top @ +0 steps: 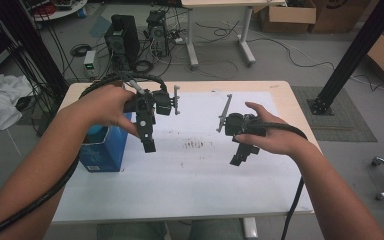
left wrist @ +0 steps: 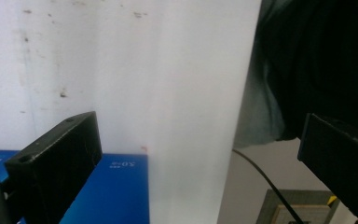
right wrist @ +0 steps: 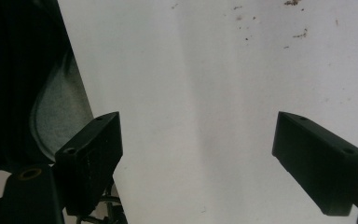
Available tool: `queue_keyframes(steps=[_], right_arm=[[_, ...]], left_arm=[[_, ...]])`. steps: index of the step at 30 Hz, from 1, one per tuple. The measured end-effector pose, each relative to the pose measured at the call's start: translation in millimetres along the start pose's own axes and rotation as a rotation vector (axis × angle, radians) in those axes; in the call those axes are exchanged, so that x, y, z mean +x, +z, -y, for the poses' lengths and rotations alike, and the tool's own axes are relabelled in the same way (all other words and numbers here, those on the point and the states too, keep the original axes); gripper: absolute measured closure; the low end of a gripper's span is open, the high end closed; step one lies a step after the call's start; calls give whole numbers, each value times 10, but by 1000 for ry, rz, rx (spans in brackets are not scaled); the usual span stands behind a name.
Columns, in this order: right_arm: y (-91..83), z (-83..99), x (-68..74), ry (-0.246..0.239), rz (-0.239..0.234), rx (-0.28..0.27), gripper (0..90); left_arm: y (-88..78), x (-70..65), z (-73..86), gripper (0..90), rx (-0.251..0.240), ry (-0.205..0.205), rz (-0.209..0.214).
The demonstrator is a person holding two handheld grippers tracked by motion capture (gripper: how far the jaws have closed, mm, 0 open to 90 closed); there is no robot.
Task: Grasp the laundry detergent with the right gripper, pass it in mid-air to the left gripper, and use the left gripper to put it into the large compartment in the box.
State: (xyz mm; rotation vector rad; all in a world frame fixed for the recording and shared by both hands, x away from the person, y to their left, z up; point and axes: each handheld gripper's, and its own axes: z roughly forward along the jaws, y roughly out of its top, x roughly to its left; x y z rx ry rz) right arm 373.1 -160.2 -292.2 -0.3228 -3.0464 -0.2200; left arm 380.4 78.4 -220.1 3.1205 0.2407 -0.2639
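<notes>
The left gripper (top: 149, 142), fingers wide and empty, is hovering beside the blue box (top: 101, 150), probably approaching; next, straddling it. The right gripper (top: 241, 157), fingers likewise wide, is waiting.

High view overhead facing forward-down, both gripper views close, probably downward, sharing white sheet (top: 200, 165)

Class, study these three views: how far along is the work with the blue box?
Done: nothing yet; the blue box stands at the table's left edge on the white sheet, untouched. In hand: the left gripper hangs beside it, jaws open and empty. The right gripper hangs open over bare sheet. Left: probably gripping the box and moving it.
</notes>
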Motion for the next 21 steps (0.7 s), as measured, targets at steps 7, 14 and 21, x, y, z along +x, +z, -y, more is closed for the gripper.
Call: queue_keyframes(steps=[7, 14, 21], right_arm=[[17, -1, -15, -5, 2, 4, 157], [21, 1, -30, 0, 1, 4, 157], [28, -18, -34, -4, -1, 5, 157]], left_arm=[[9, 66, 28, 1, -24, -7, -11], [-3, 74, 39, 1, -31, -3, -12], [5, 72, 41, 1, -30, 1, -9]])
